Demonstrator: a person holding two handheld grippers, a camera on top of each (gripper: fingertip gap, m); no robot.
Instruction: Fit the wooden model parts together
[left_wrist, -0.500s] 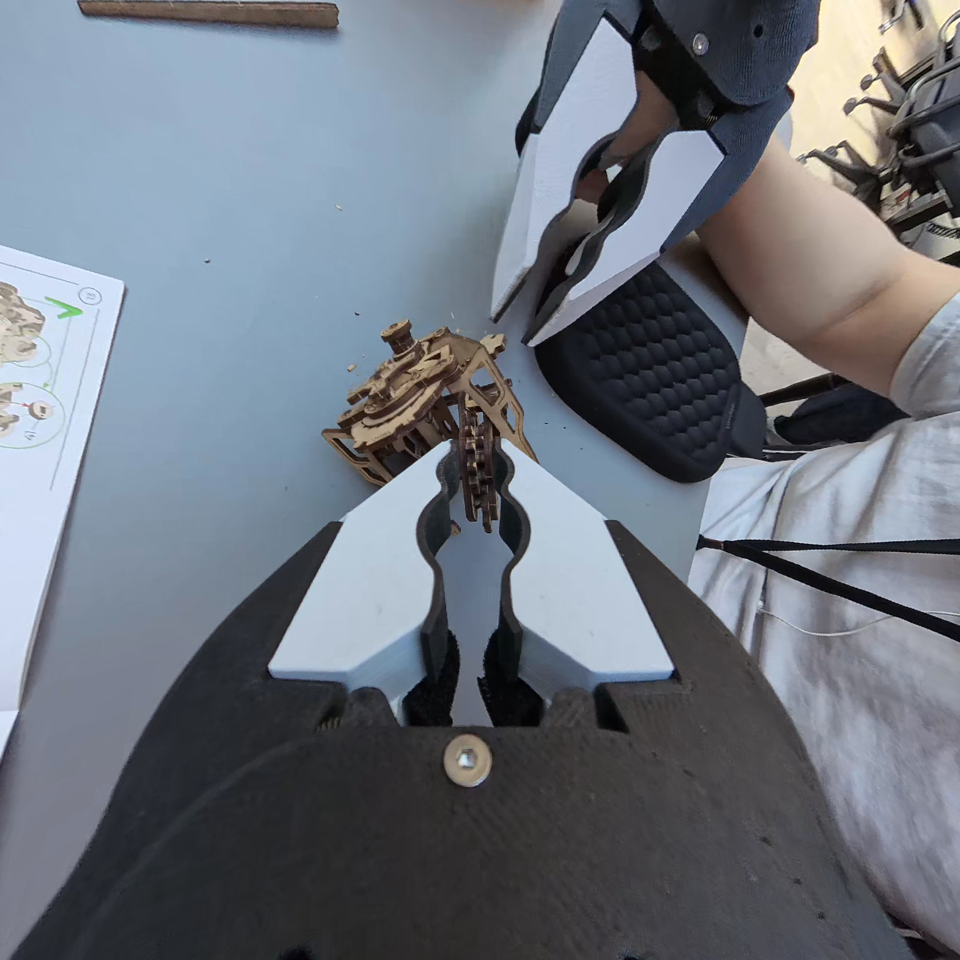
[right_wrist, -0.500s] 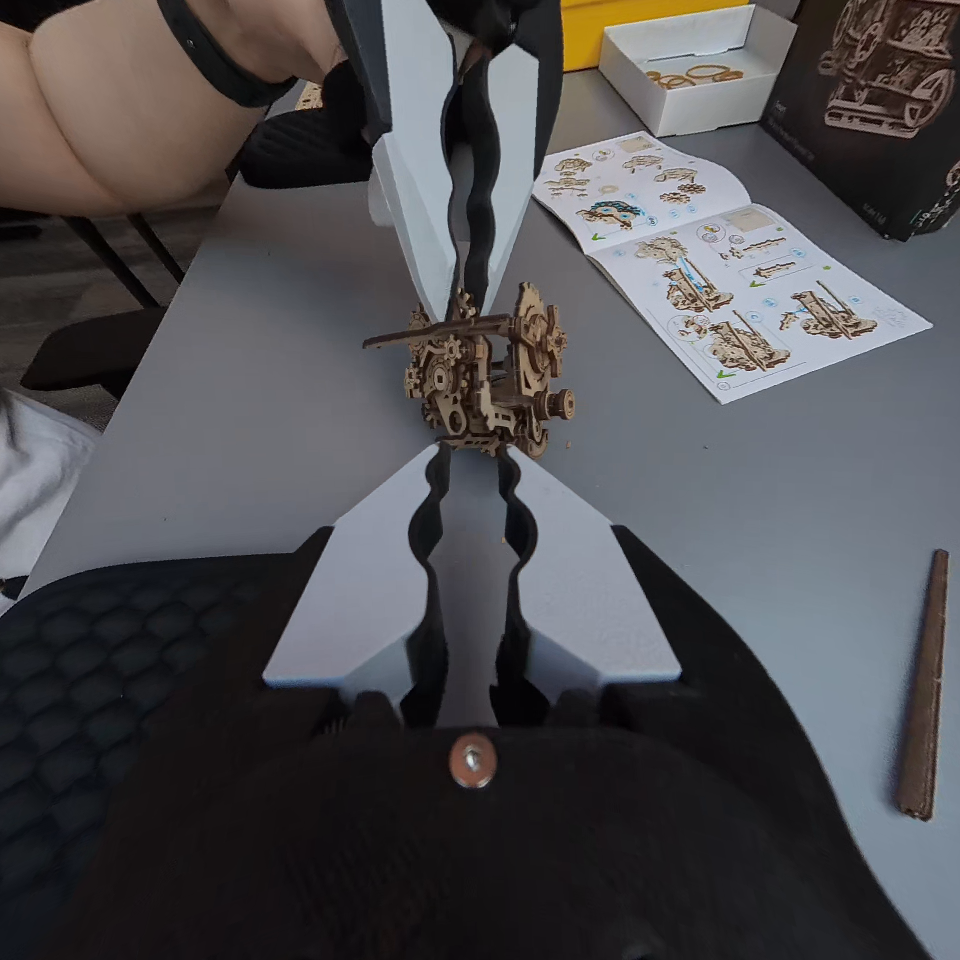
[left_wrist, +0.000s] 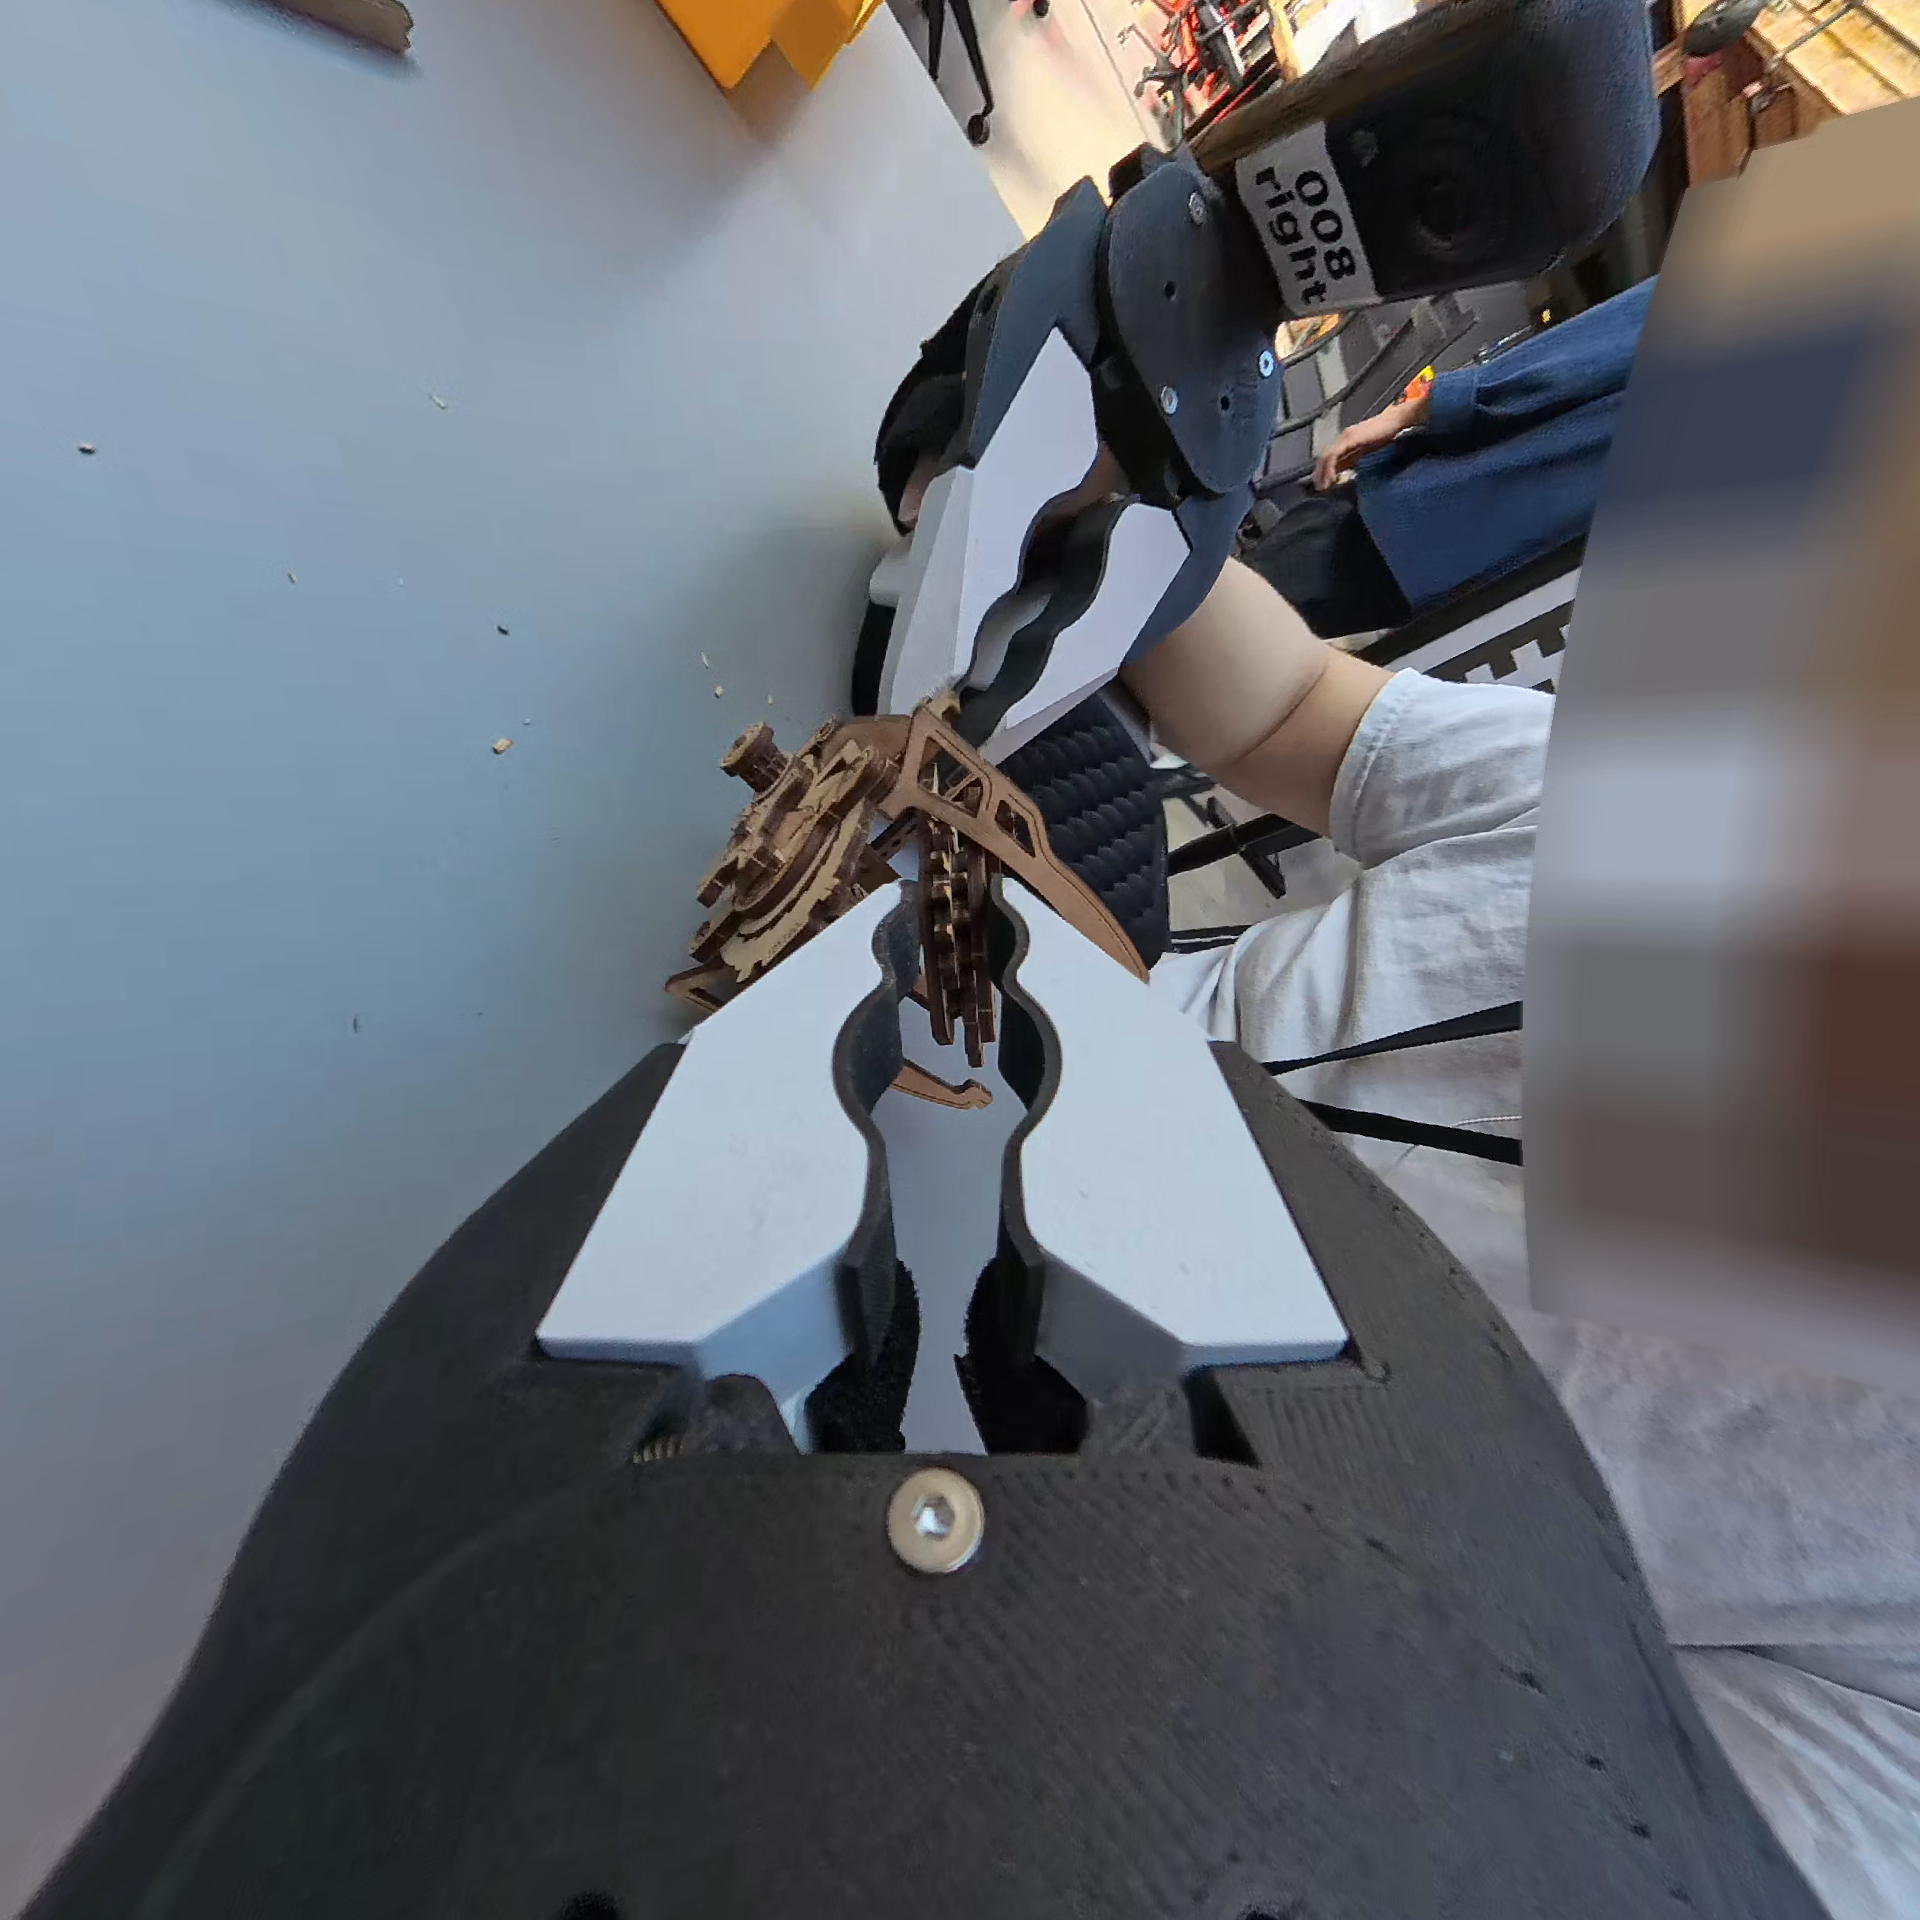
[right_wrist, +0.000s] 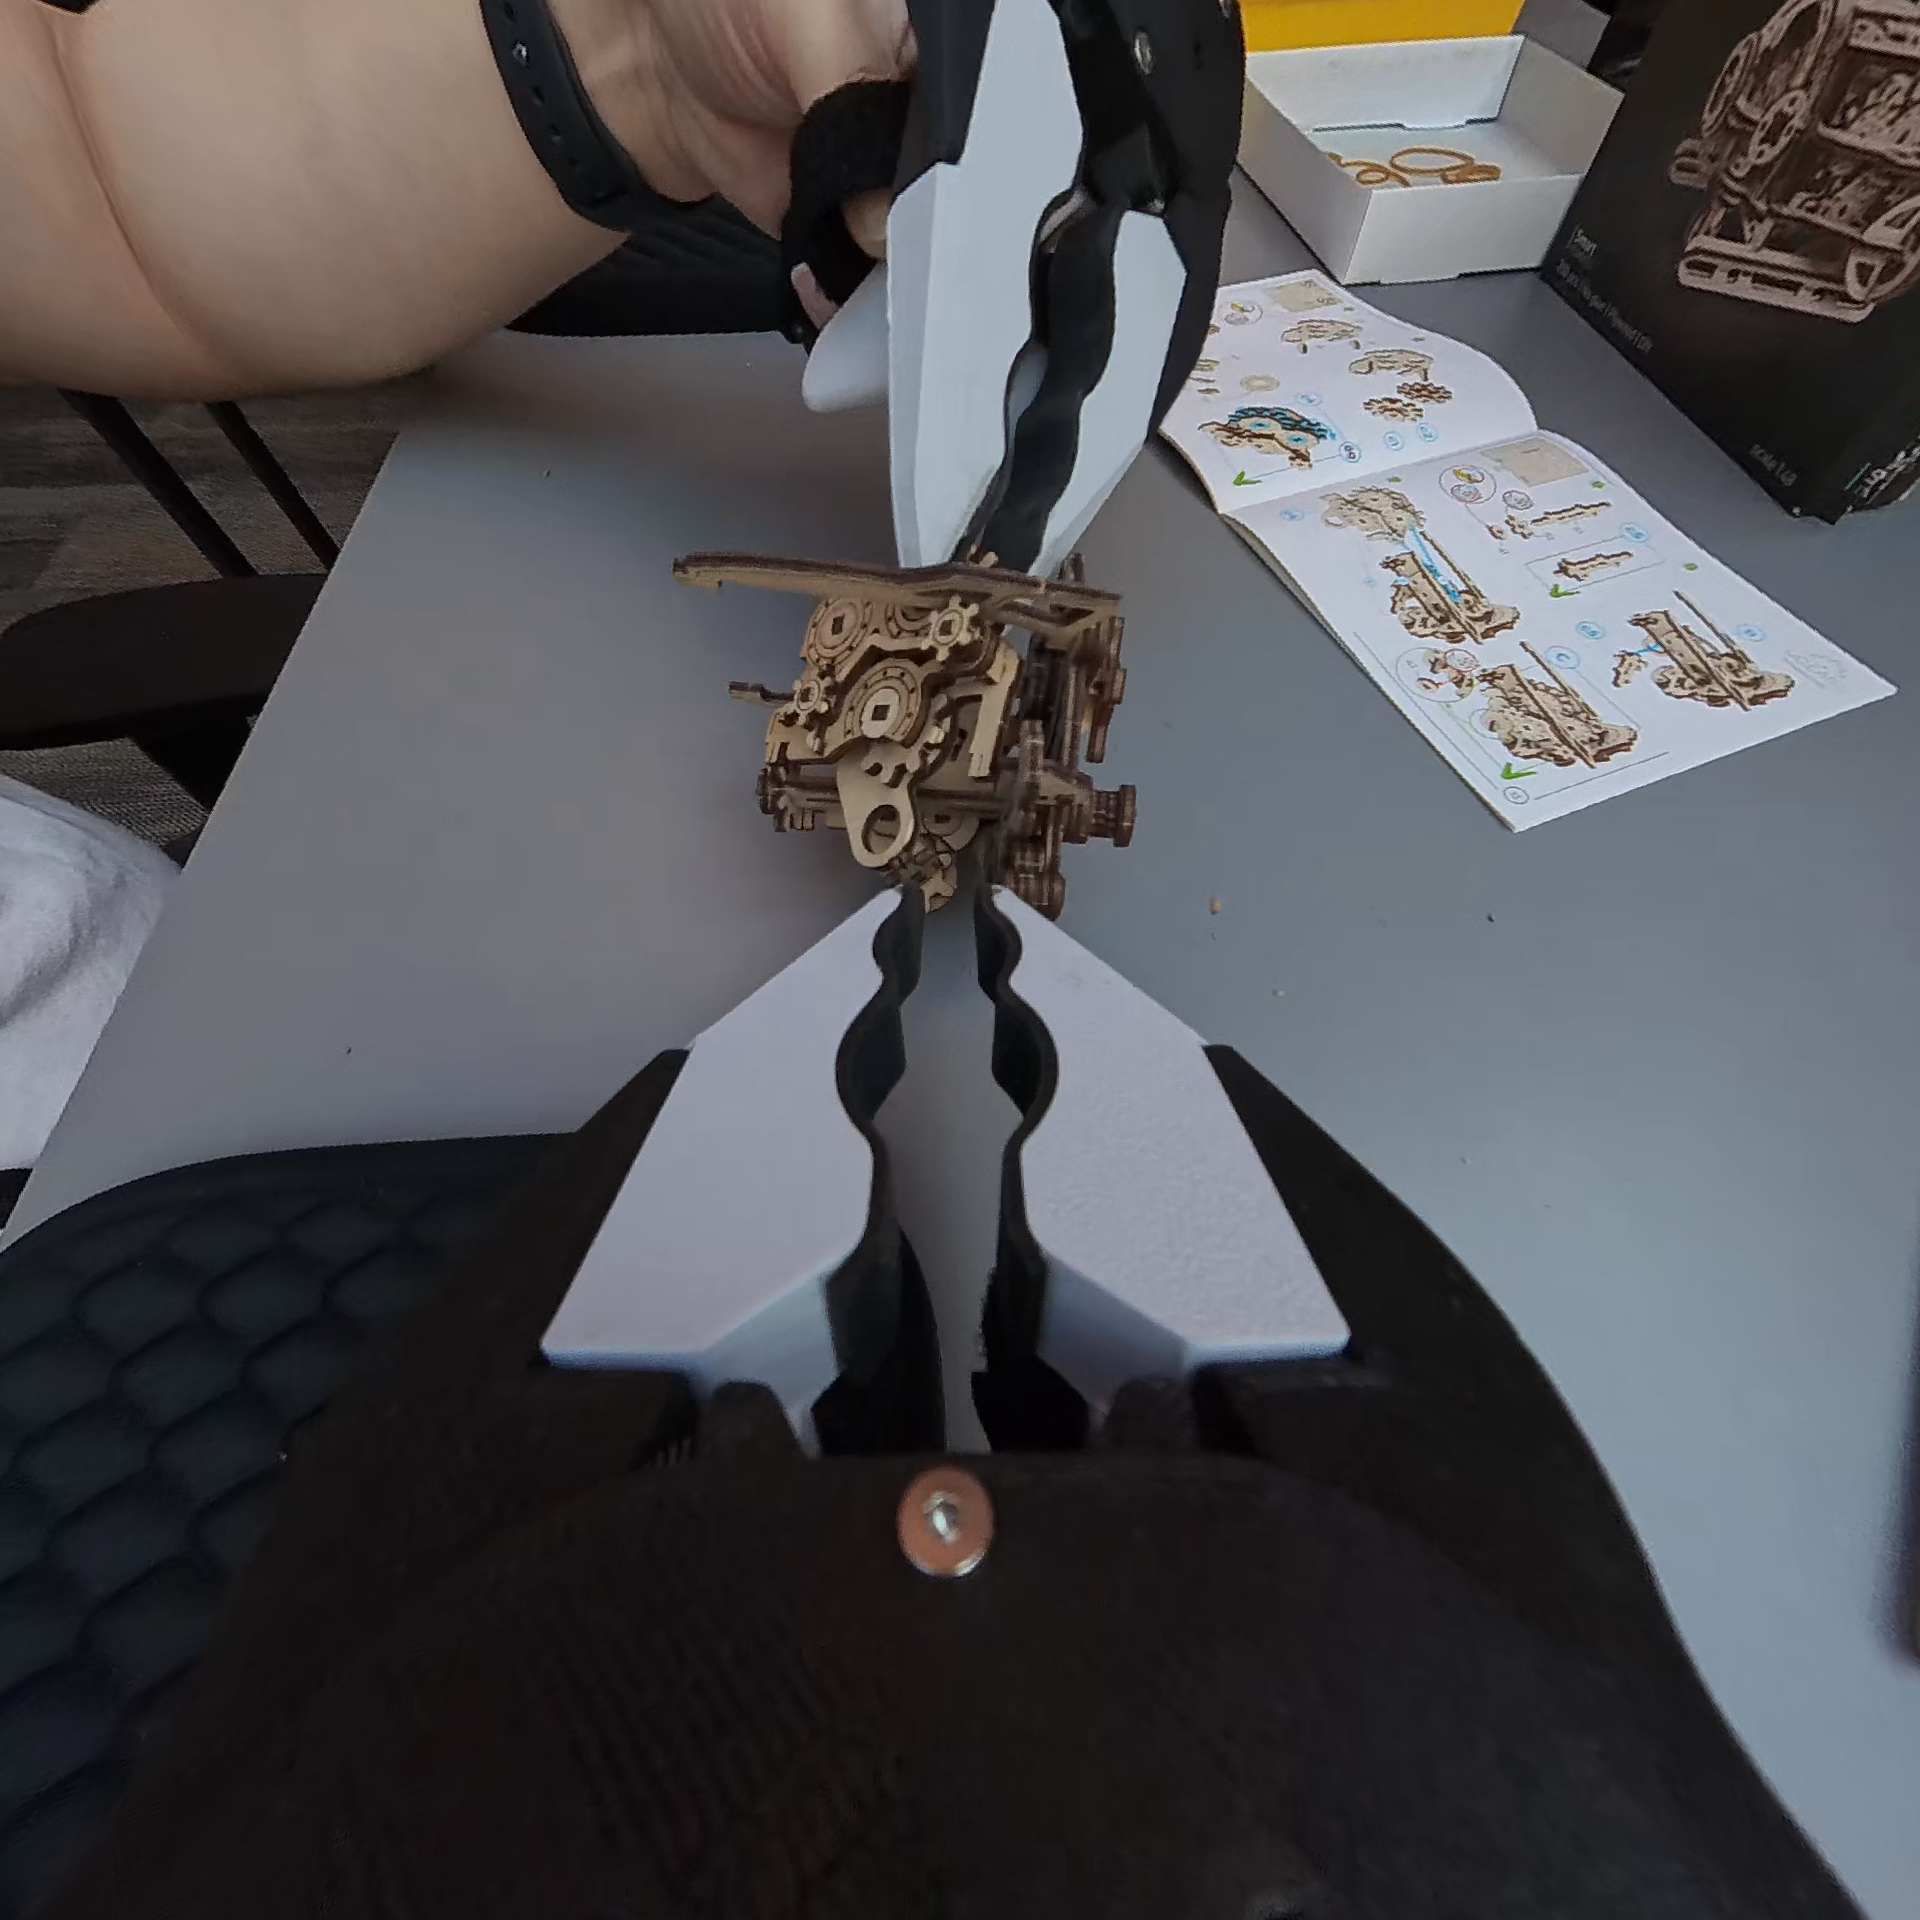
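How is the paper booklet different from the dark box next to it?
The booklet is white and lies open and flat; the dark box is almost black and stands up. The booklet is thin paper with many small drawings; the box is thick with one big picture. Both sit on the grey table and show wooden models.

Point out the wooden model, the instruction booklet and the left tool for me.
wooden model (right_wrist: 894, 727), right wrist view, on its pale gear-covered face.
instruction booklet (right_wrist: 1538, 582), right wrist view, on the open near page.
left tool (left_wrist: 951, 914), left wrist view, midway between its fingertips, at the gripped gear stack.
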